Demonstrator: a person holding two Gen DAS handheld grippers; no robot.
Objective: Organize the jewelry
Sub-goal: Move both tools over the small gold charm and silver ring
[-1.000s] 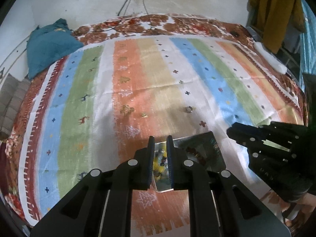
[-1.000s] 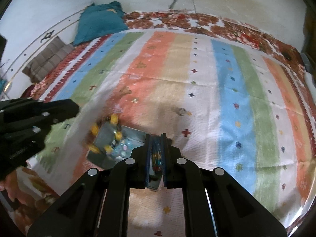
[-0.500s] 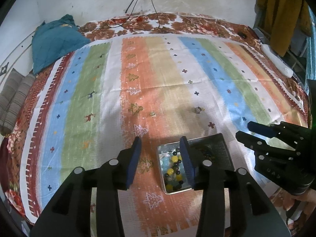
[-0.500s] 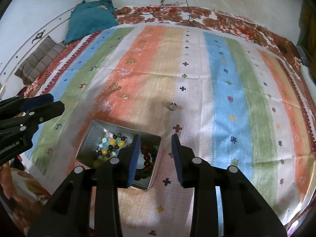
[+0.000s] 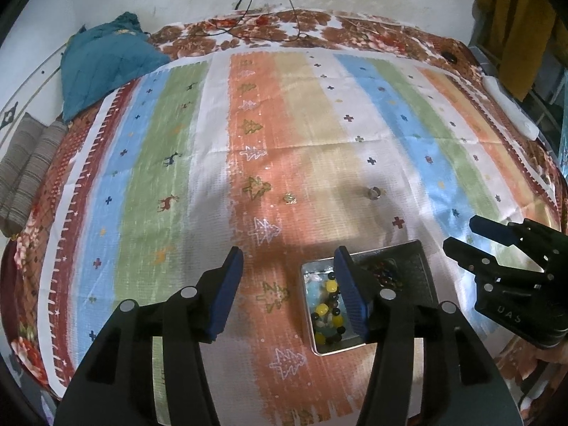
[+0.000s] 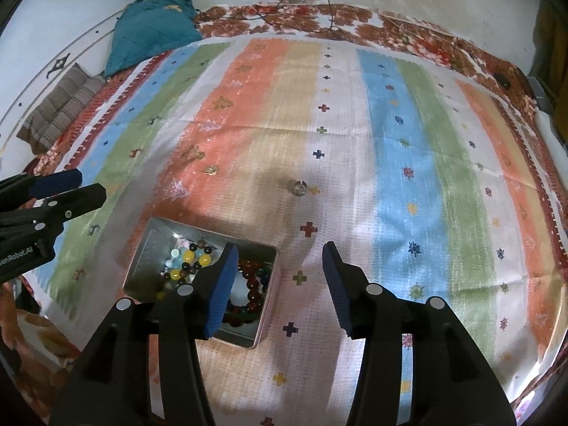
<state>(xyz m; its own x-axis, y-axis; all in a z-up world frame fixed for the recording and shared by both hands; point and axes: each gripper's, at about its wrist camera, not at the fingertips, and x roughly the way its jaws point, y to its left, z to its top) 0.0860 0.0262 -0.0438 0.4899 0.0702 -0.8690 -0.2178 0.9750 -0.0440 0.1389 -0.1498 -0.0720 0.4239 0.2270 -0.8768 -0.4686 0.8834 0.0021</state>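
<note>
A metal tin (image 6: pixel 152 245) lies on the striped cloth and holds a yellow, black and pale bead bracelet (image 6: pixel 184 261) and a dark red bead bracelet (image 6: pixel 254 289). The tin (image 5: pixel 316 349) shows in the left wrist view with the yellow beads (image 5: pixel 326 305). A silver ring (image 6: pixel 298 187) (image 5: pixel 373 192) and a small gold piece (image 6: pixel 210 169) (image 5: pixel 289 197) lie loose on the cloth beyond the tin. My left gripper (image 5: pixel 288 269) is open and empty above the tin's left side. My right gripper (image 6: pixel 278 261) is open and empty above the tin's right edge.
The striped cloth (image 6: pixel 408 177) covers a bed with a floral sheet. A teal cushion (image 6: pixel 152 28) and folded grey fabric (image 6: pixel 56 106) lie at the far left. Cables (image 5: pixel 266 0) hang on the back wall. A white object (image 5: pixel 511 106) lies along the right edge.
Both grippers opened from shut to wide open and let the bracelets go into the tin. Both have pulled back and up from the tin.
</note>
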